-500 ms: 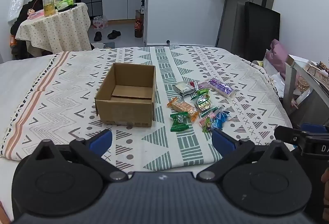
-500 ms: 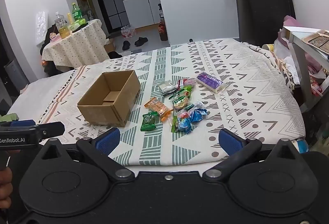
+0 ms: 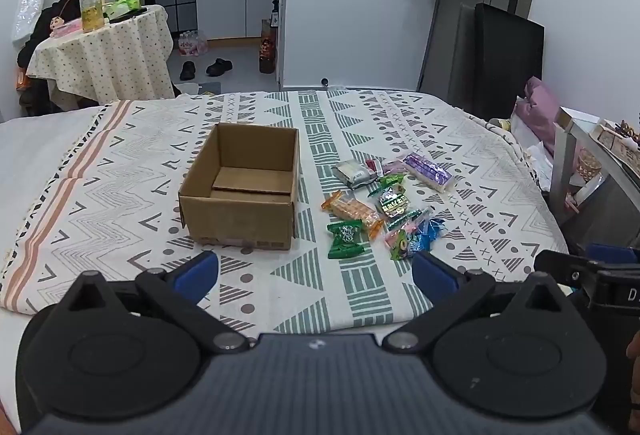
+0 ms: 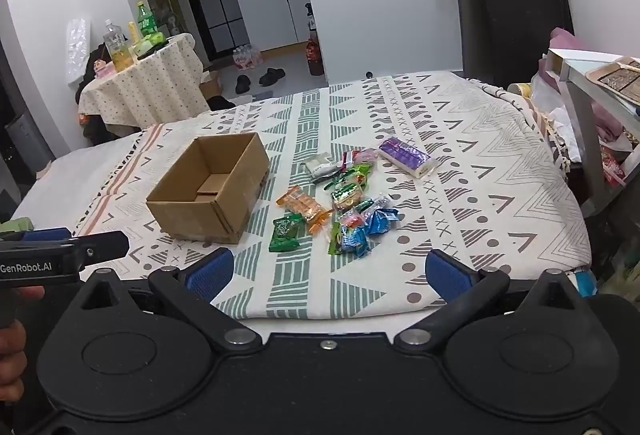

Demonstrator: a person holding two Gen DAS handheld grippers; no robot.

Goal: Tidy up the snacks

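Both grippers' jaws wide apart

A patterned bedspread [image 3: 360, 123] covers the bed. Behind it, a round table with a dotted cloth [image 3: 104, 59] bears two bottles [image 3: 91, 5]. A pair of dark shoes [image 3: 206, 68] lies on the floor.

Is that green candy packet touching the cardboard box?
Apart. The left wrist view shows patterned cloth between the green candy packet and the cardboard box.

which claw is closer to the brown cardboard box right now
Left. The open left claw hangs almost straight in front of the brown cardboard box; the open right claw sits further to the side, facing the snack pile, box off to its left.
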